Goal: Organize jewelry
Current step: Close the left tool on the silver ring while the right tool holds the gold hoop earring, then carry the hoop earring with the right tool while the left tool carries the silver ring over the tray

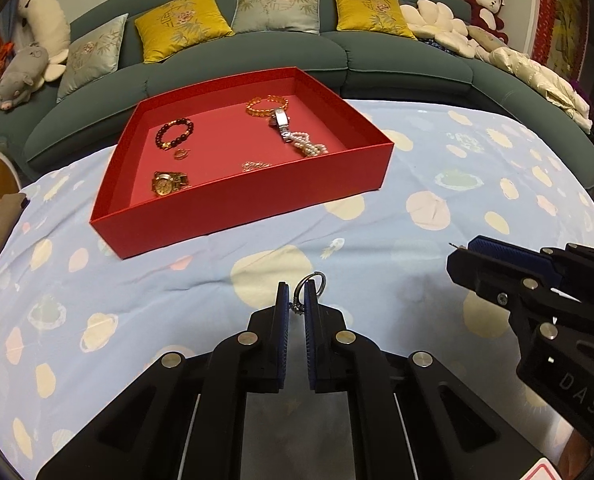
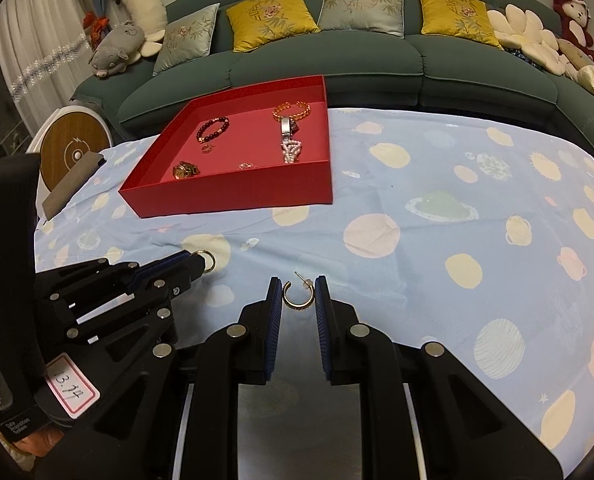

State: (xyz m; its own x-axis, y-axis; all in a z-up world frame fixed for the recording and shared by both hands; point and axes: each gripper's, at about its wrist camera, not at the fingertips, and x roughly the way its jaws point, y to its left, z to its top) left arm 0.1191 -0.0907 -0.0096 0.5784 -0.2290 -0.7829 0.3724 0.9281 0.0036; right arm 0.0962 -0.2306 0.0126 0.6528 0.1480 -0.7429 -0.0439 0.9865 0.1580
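Your left gripper (image 1: 296, 294) pinches a small silver ring (image 1: 309, 285) between its blue pads; the jaws are nearly together, and the ring's loop stands above the fingertips at lower centre of the left wrist view. In the right wrist view the same ring (image 2: 206, 261) sticks out of that gripper's tip at middle left, over the cloth.

Your right gripper (image 2: 298, 294) holds a gold hoop earring (image 2: 298, 296) at lower centre of its own view. The jaws are narrow, each pad against one side of the hoop, and the earring's post points up and to the right. In the left wrist view this gripper (image 1: 463, 254) enters from the right edge, with only a thin pin showing at its tip.

The red tray (image 1: 233, 216) sits in the upper middle of both views, well apart from both grippers. Inside it:
- dark bead bracelet (image 1: 174, 134), upper left
- amber bead bracelet (image 1: 266, 106), at the back
- silver watch (image 1: 281, 122), touching the amber bracelet
- pearl strand (image 1: 309, 144), touching the watch's near end
- gold watch (image 1: 168, 184), front left corner
- small gold ring (image 1: 182, 154), just below the dark bracelet
- a small gold piece (image 1: 255, 166) by the front wall, too small to identify

The tray rests on a pale blue cloth (image 1: 437, 184) printed with planets. A green sofa (image 1: 257, 52) with cushions fills the top of the frame.
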